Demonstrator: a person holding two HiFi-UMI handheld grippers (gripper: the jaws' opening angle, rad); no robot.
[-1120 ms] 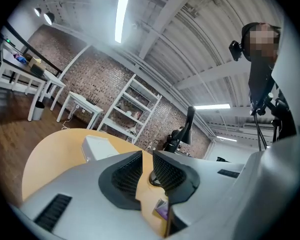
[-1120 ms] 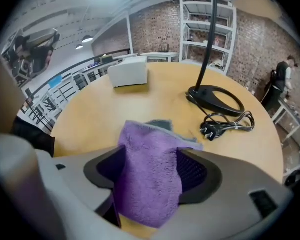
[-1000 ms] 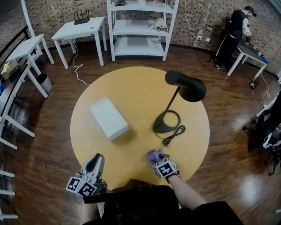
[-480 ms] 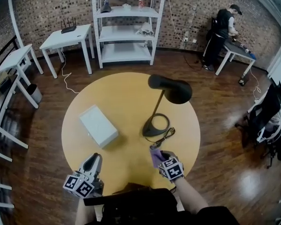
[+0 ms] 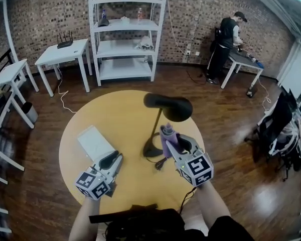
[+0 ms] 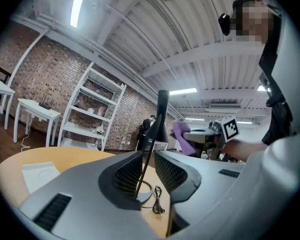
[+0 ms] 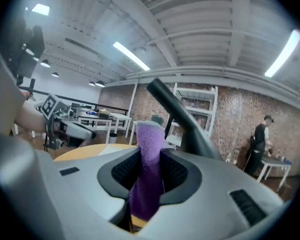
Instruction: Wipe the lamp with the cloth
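Observation:
A black desk lamp stands on the round table, its head (image 5: 168,106) above its base (image 5: 151,149). My right gripper (image 5: 170,140) hangs just below and in front of the lamp head. Its jaws have just been closing and are shut on a purple cloth (image 5: 167,137) that sticks up between the pads (image 7: 149,169). The lamp's dark arm (image 7: 182,116) rises close behind the cloth. My left gripper (image 5: 114,160) is level over the table, left of the lamp base. Its jaws have just been opening, with nothing between them; the lamp stem (image 6: 151,149) shows through the narrow gap farther off.
A white box (image 5: 95,143) lies on the yellow table (image 5: 80,119) by my left gripper. The lamp's cord (image 5: 163,162) trails from its base. A white shelf unit (image 5: 125,34) and side tables stand at the brick wall. A person (image 5: 226,39) works far right.
My right gripper has risen from the table's near edge up to the lamp head, carrying the cloth. My left gripper has moved forward, towards the box and the lamp base.

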